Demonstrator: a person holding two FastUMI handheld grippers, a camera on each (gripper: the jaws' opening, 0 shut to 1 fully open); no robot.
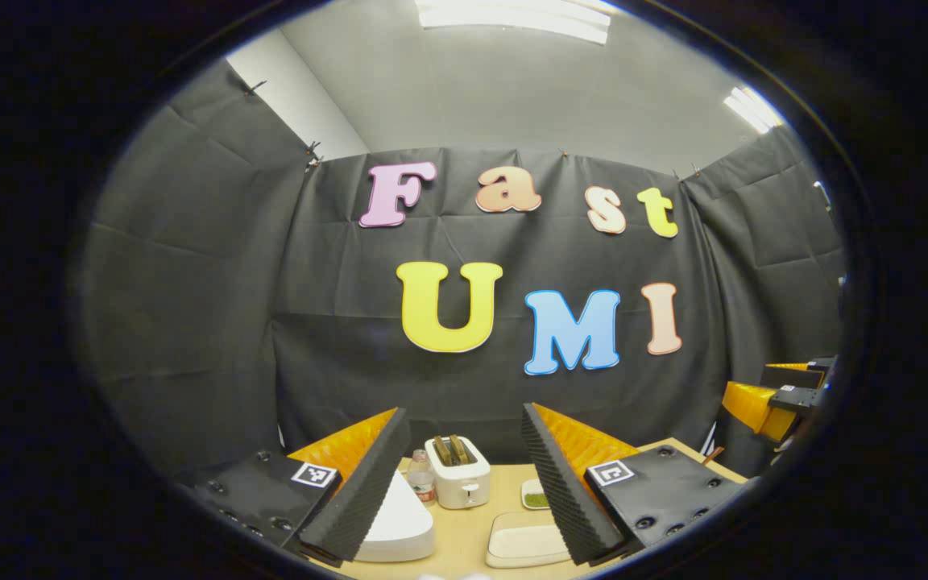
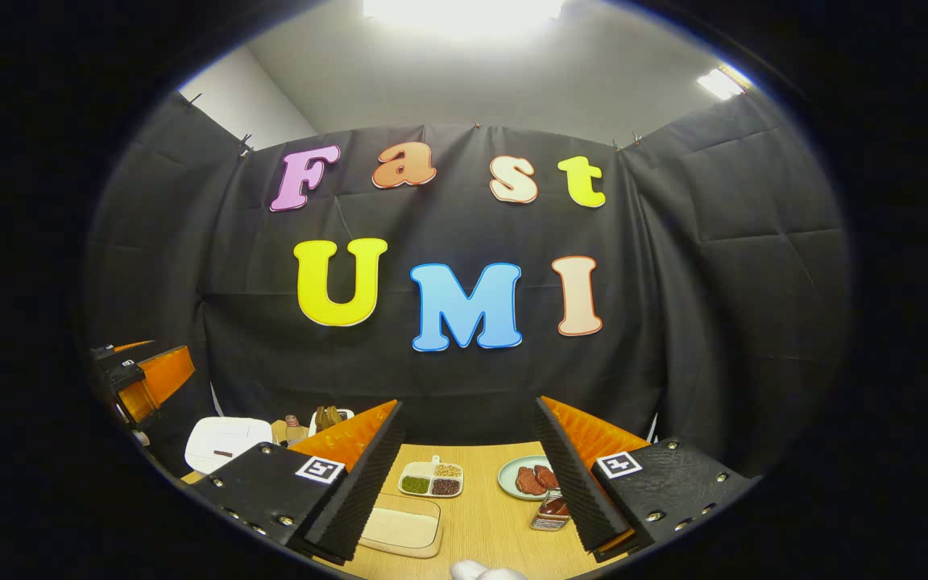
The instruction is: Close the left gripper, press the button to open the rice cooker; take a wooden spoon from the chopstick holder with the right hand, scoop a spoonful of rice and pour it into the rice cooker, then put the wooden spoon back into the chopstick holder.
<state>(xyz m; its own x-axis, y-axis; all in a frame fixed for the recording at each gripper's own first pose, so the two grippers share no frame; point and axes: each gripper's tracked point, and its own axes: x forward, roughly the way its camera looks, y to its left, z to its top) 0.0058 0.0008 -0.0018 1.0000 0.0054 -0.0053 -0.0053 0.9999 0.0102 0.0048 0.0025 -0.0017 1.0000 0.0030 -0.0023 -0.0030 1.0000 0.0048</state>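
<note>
Rice cooker, lid down, sits flat on the table. Left gripper and right gripper: jaws wide apart, holding nothing.

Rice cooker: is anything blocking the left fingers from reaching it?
Nothing visible does. The rice cooker sits just past the open left gripper, partly behind its own finger; the toaster and bottle stand beyond.

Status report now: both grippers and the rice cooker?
Left gripper open, empty. Right gripper open, empty. Rice cooker shut, untouched, partly behind left jaw. Nothing blocking.
</note>
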